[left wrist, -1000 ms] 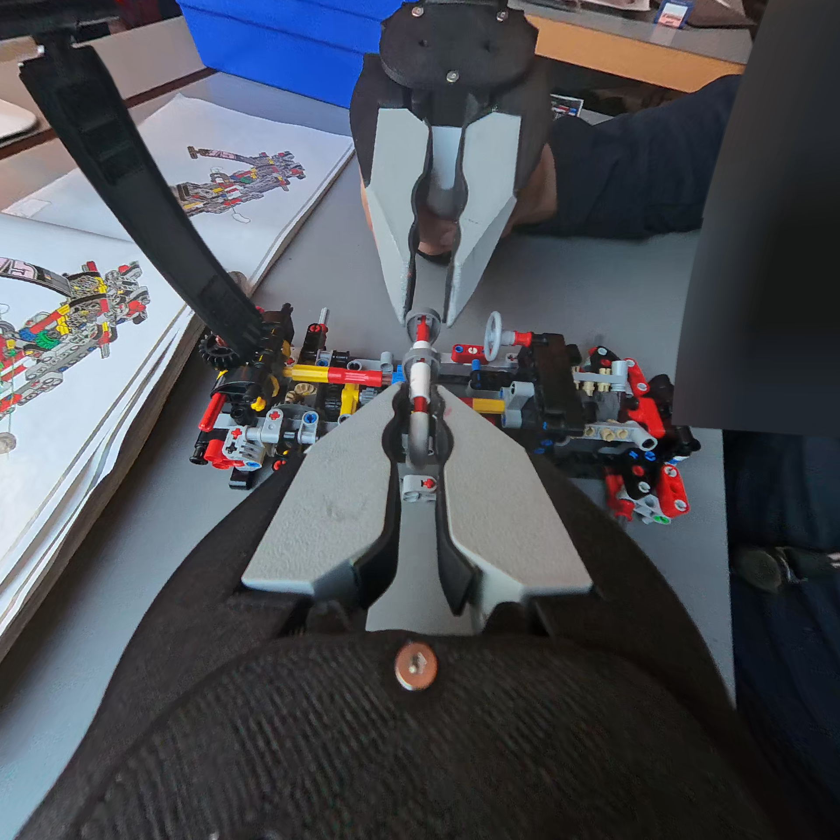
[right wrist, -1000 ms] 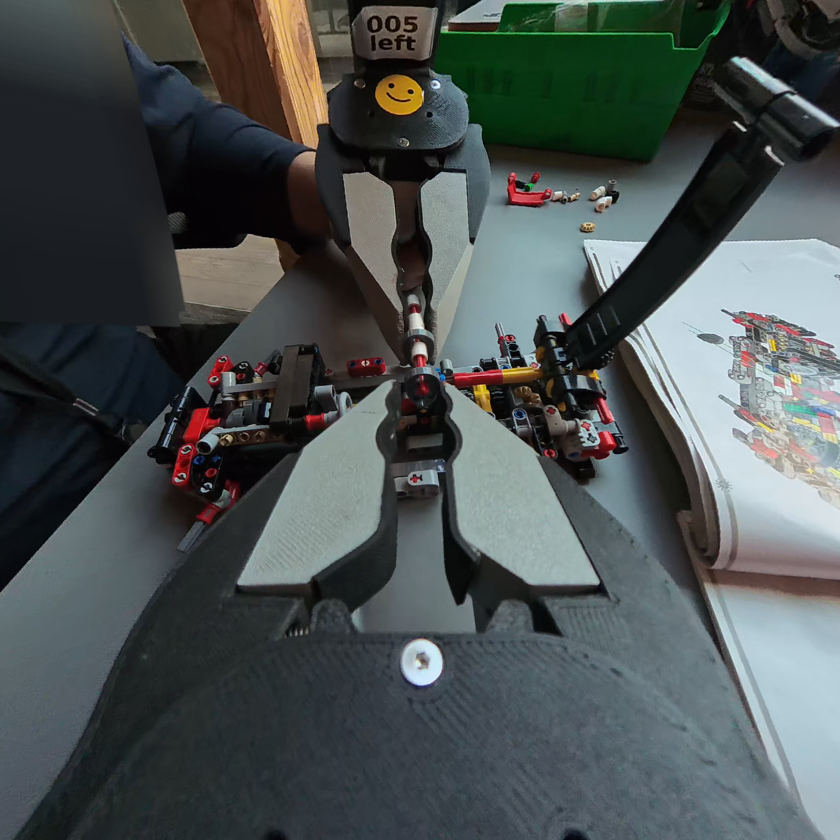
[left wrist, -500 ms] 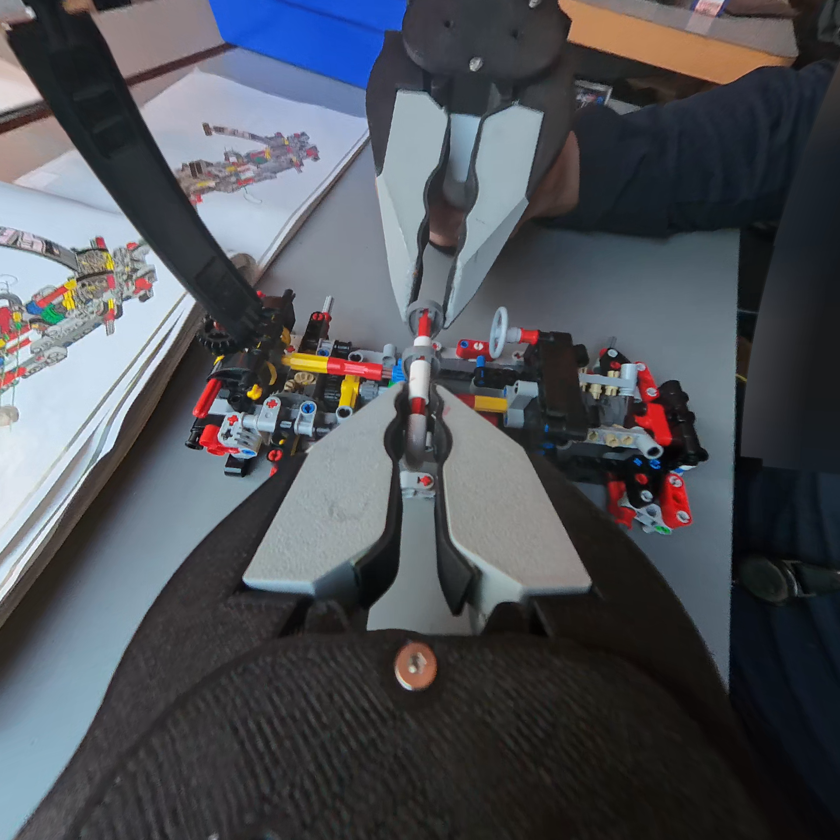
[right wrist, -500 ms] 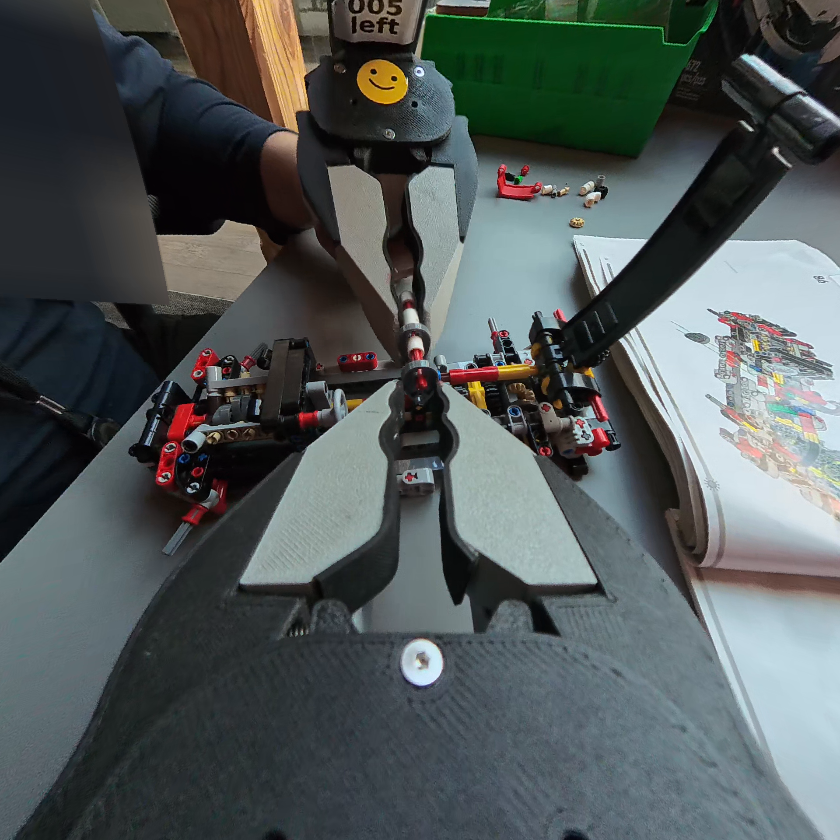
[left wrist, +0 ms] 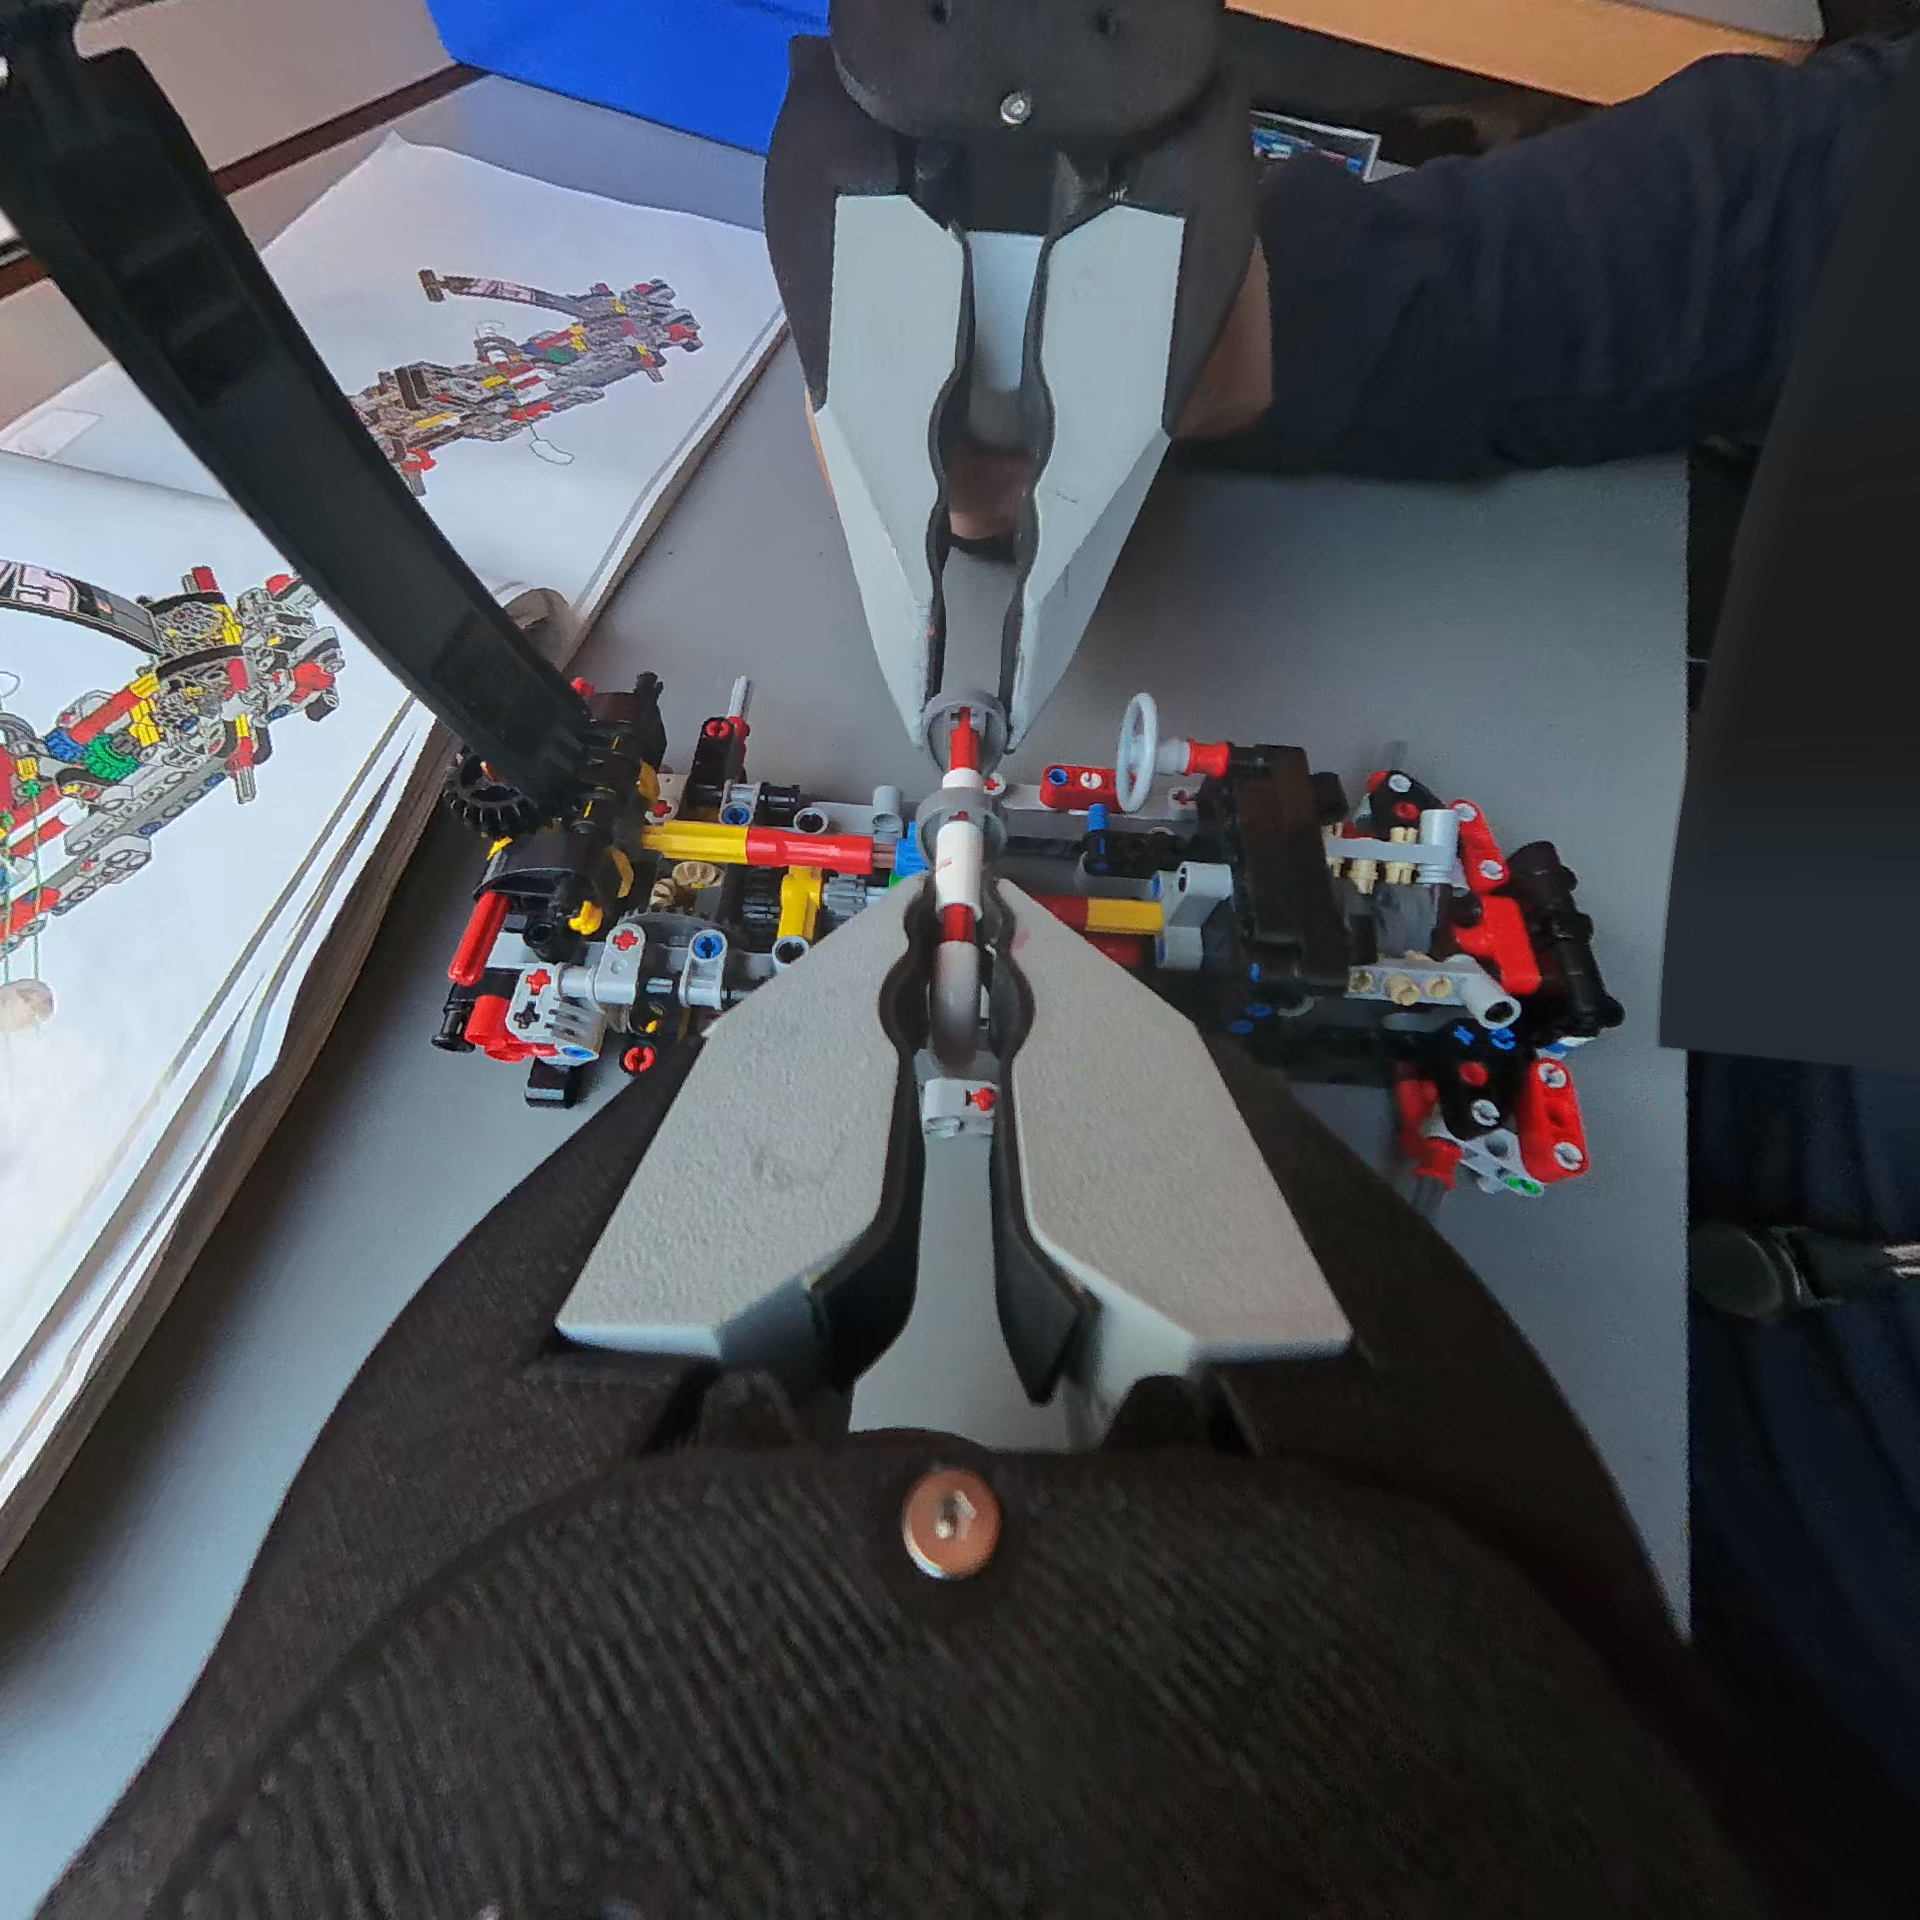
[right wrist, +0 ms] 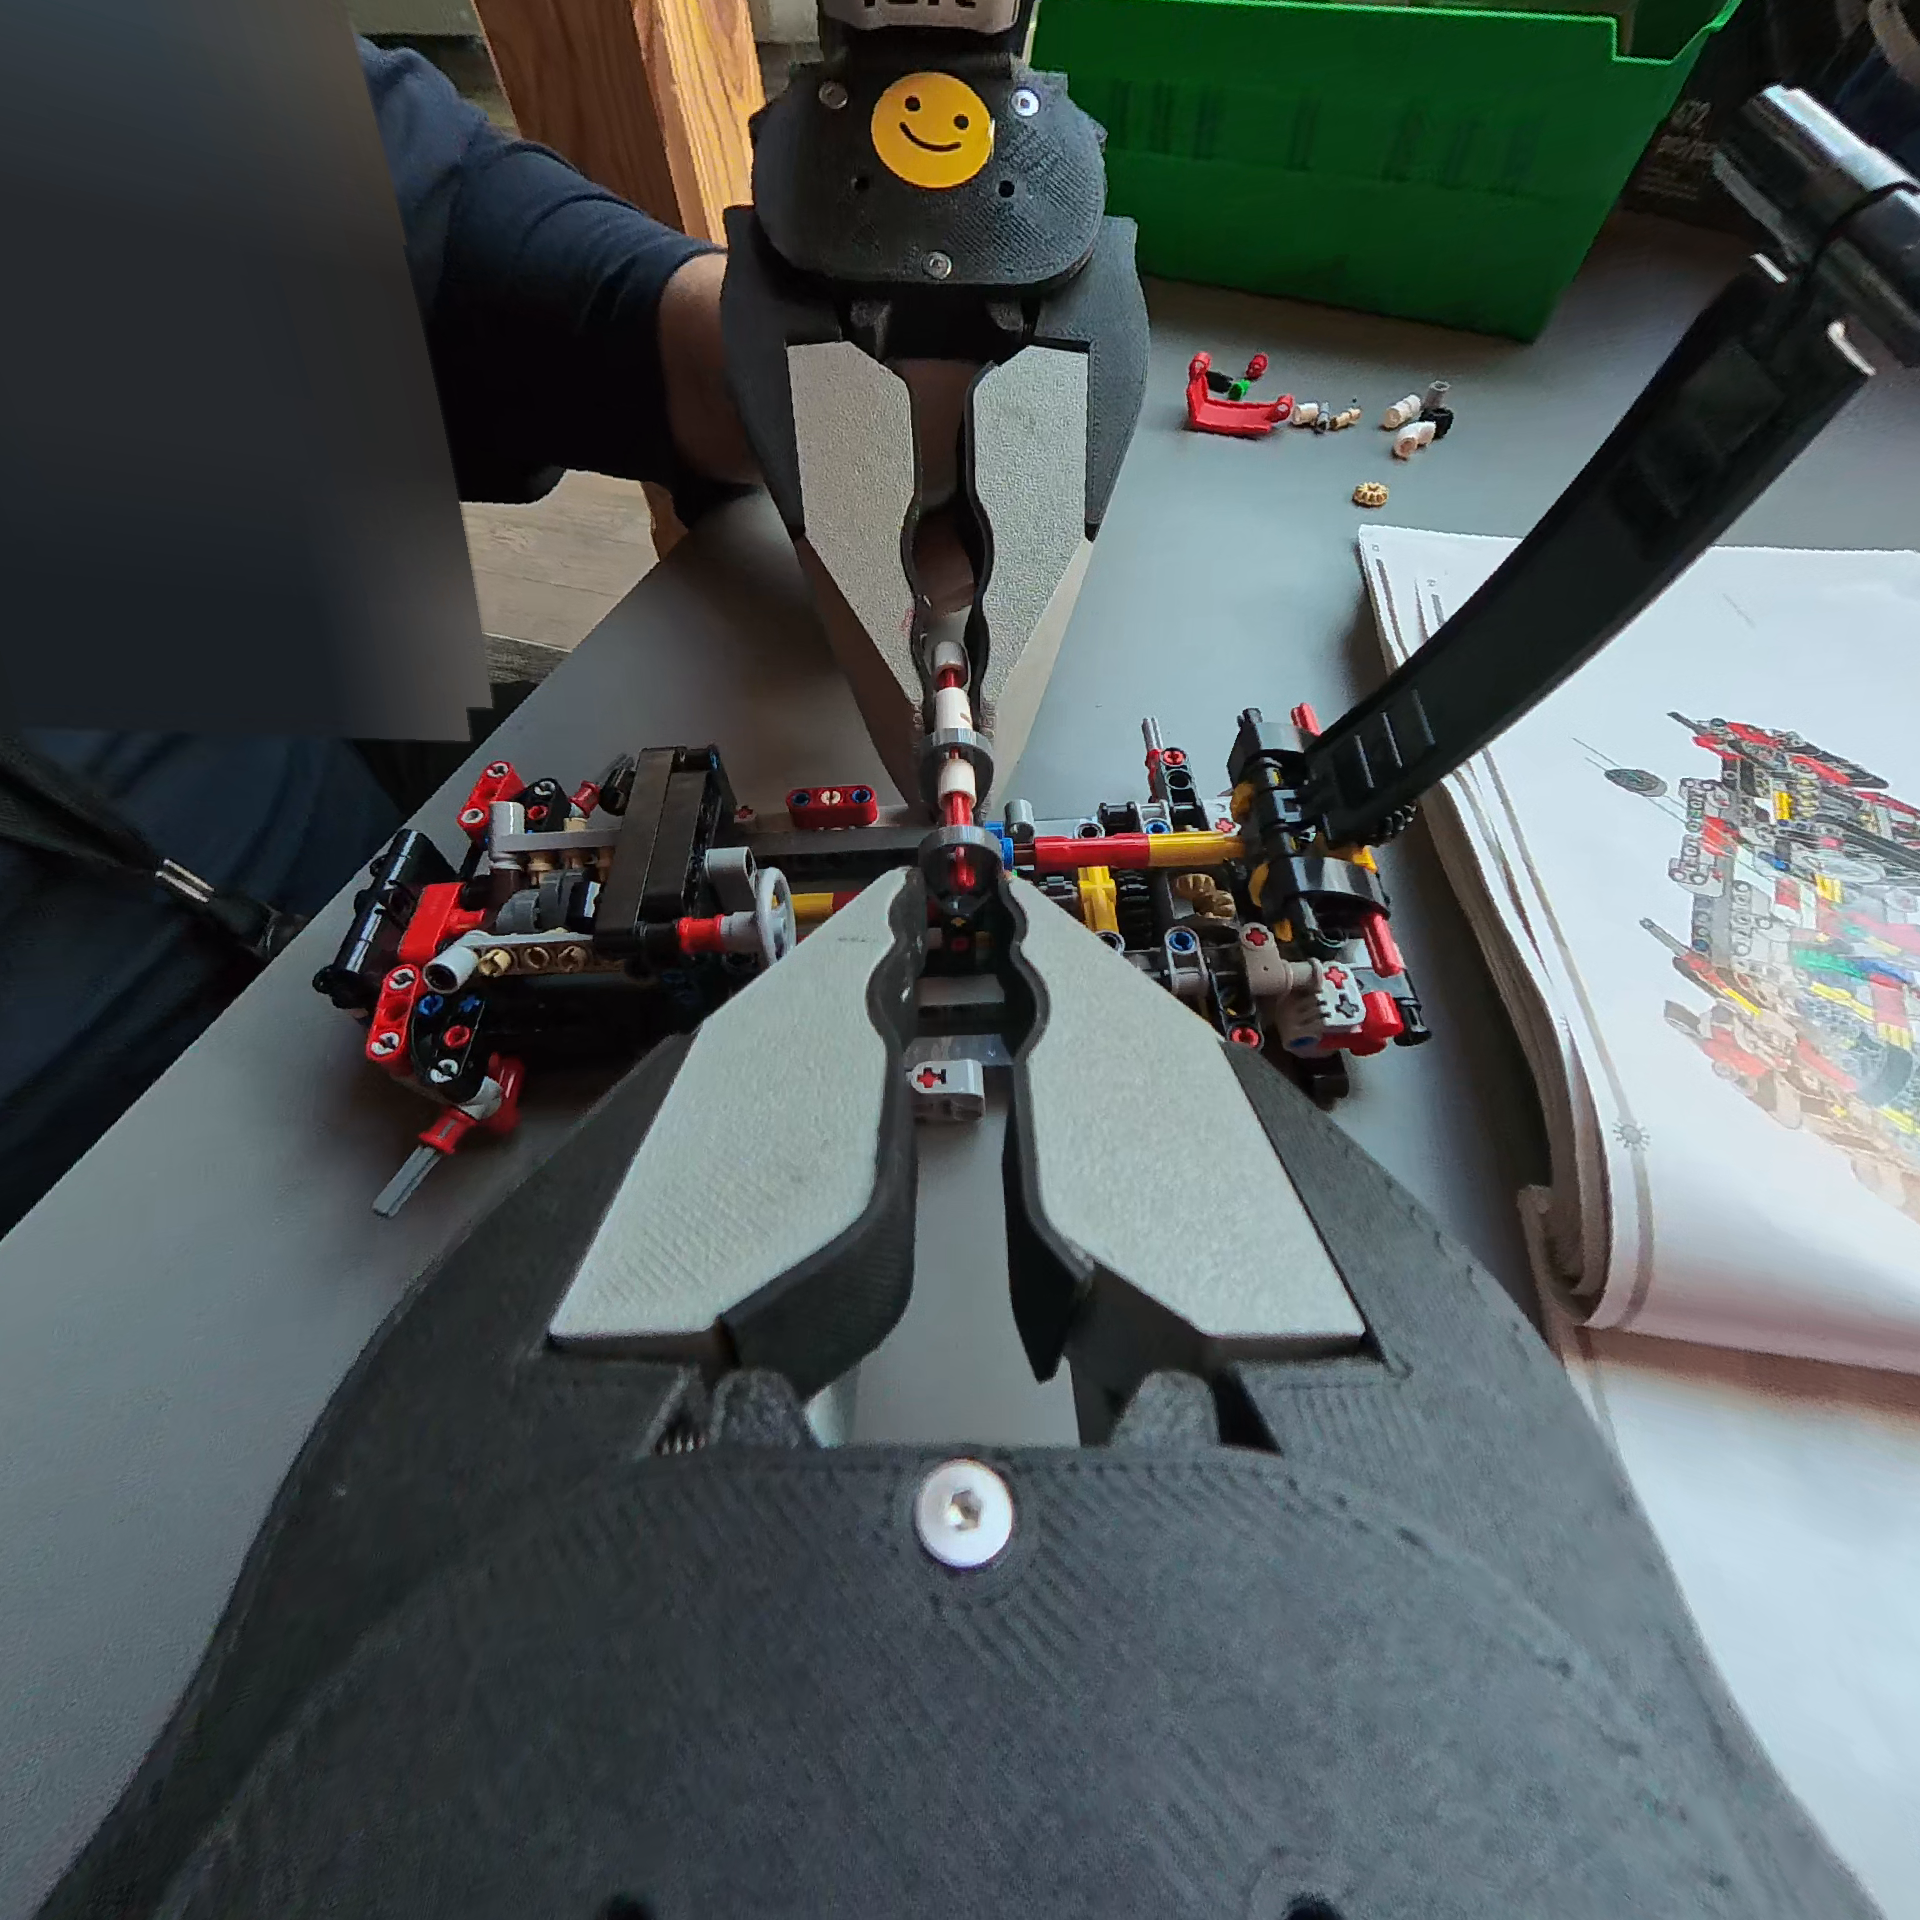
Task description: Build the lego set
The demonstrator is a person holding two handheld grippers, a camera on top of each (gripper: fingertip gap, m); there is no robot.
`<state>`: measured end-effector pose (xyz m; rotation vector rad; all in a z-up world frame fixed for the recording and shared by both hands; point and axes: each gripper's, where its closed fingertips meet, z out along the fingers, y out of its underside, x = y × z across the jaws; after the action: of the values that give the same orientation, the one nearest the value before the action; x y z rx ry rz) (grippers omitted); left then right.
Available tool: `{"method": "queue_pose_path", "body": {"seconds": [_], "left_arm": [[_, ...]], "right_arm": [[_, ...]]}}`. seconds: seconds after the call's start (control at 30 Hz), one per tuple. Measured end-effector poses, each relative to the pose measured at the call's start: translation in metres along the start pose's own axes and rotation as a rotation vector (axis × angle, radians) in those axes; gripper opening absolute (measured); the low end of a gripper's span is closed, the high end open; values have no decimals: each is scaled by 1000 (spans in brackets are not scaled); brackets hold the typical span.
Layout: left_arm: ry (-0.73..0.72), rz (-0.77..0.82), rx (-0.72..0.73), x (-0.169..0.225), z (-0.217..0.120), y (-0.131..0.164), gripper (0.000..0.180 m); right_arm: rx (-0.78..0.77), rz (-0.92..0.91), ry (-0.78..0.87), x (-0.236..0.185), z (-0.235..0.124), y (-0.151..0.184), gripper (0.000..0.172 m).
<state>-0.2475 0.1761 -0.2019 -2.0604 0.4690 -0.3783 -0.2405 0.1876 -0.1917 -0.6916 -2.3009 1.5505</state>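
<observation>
You have a grey table under everything, with an open instruction book at ten o'clock in the left wrist view and a green bin at one o'clock in the right wrist view. Across the middle lies the brick-built toy chassis, long side running nine to three, likely set there so both claws can meet over its centre.

Your two grippers face each other tip to tip, both tilted down toward the chassis. The thing between them is a thin red rod strung with white sleeves and grey rings, hanging just above the chassis.

Your left gripper is clenched on the near end of that rod, pads pressed on its sides. Your right gripper grips the grey ring at the rod's other end, apparently to steady it. A sleeved forearm reaches in at two o'clock.
</observation>
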Motion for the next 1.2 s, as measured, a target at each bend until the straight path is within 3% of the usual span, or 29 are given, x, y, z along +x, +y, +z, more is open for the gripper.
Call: {"method": "queue_pose_path", "body": {"seconds": [1.2], "left_arm": [[63, -14, -2, -2, 1, 1, 3]], "right_arm": [[-10, -47, -41, 3, 5, -1, 10]]}}
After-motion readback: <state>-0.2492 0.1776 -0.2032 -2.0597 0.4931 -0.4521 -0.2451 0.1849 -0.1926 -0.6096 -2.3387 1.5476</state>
